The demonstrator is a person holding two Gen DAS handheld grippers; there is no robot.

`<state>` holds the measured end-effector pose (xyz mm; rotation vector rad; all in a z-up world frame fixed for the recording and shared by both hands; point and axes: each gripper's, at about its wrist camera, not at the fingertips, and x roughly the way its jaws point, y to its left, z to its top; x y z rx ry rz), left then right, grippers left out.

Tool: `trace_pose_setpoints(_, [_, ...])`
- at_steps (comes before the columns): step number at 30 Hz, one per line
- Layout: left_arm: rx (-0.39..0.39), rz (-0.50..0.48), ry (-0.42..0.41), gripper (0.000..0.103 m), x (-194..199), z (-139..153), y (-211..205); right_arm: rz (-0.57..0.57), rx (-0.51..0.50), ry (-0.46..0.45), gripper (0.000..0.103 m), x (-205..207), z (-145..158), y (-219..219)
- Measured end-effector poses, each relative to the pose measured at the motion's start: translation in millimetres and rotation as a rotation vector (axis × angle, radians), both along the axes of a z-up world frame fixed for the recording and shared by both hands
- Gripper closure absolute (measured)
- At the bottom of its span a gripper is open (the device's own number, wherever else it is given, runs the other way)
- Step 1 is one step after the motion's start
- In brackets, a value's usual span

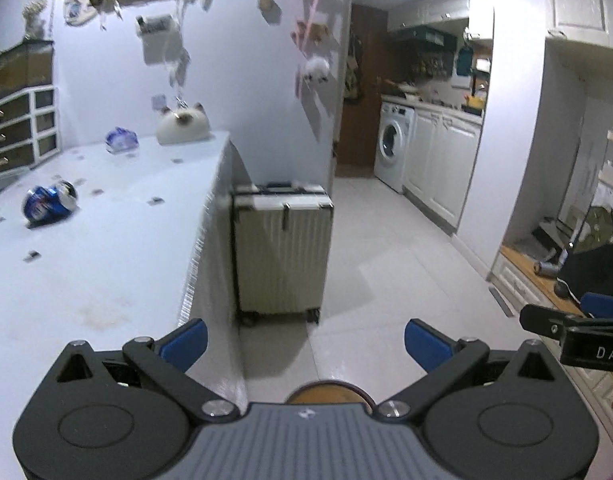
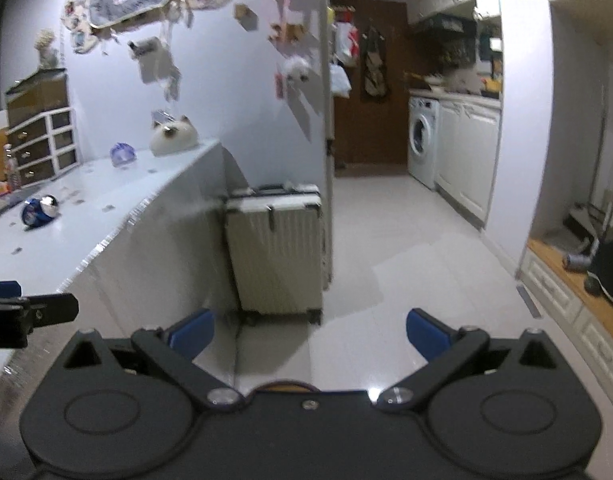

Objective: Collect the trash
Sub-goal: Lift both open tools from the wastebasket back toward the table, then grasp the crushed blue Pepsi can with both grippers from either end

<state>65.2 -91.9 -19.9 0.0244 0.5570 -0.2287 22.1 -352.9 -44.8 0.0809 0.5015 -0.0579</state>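
Left wrist view: crushed can (image 1: 49, 199) lies far left of the wide-apart, empty left gripper (image 1: 305, 343).

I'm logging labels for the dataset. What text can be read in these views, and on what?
"DAS", cut off by the frame edge: on the right gripper body.
Blue can: print blurred, unreadable.
Wall papers: too blurred to read.

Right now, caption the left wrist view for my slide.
Open left gripper faces a crushed blue can on the white table, beside a cream suitcase.
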Motion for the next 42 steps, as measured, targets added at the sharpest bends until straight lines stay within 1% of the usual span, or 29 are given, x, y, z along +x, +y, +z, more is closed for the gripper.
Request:
trace_pose_setpoints(5, [-0.002, 0.059, -0.043, 0.0, -7.8, 22.0, 32.5, 0.07, -0.022, -0.046, 0.0, 9.1, 22.0, 35.5])
trace_pose_setpoints(10, [-0.001, 0.142, -0.082, 0.0, -11.6, 41.4, 75.1, 0.136, -0.018, -0.079, 0.0, 25.4, 39.8, 71.9])
trace_pose_setpoints(17, [-0.001, 0.239, -0.111, 0.0, -5.7, 60.0, 135.2, 0.235, -0.006, -0.103, 0.0, 51.1, 52.5, 129.7])
trace_pose_setpoints(22, [0.009, 0.293, -0.119, 0.0, 5.5, 67.1, 175.2, 0.296, 0.003, -0.115, 0.0, 76.4, 59.7, 169.8])
trace_pose_setpoints(25, [0.02, 0.319, -0.122, 0.0, 17.2, 69.8, 196.9, 0.326, 0.009, -0.114, 0.0, 92.1, 63.1, 191.8])
trace_pose_setpoints(33, [0.038, 0.382, -0.115, 0.0, 56.5, 71.8, 253.3, 0.407, -0.025, -0.095, 0.0, 135.3, 65.0, 257.0])
trace_pose_setpoints(38, [0.03, 0.371, -0.116, 0.0, 86.7, 69.7, 286.3, 0.415, -0.02, -0.078, 0.0, 164.2, 66.1, 292.2])
trace_pose_setpoints(42, [0.046, 0.351, -0.127, 0.0, 119.9, 66.4, 309.3, 0.395, -0.015, -0.054, 0.0, 193.1, 72.2, 318.3])
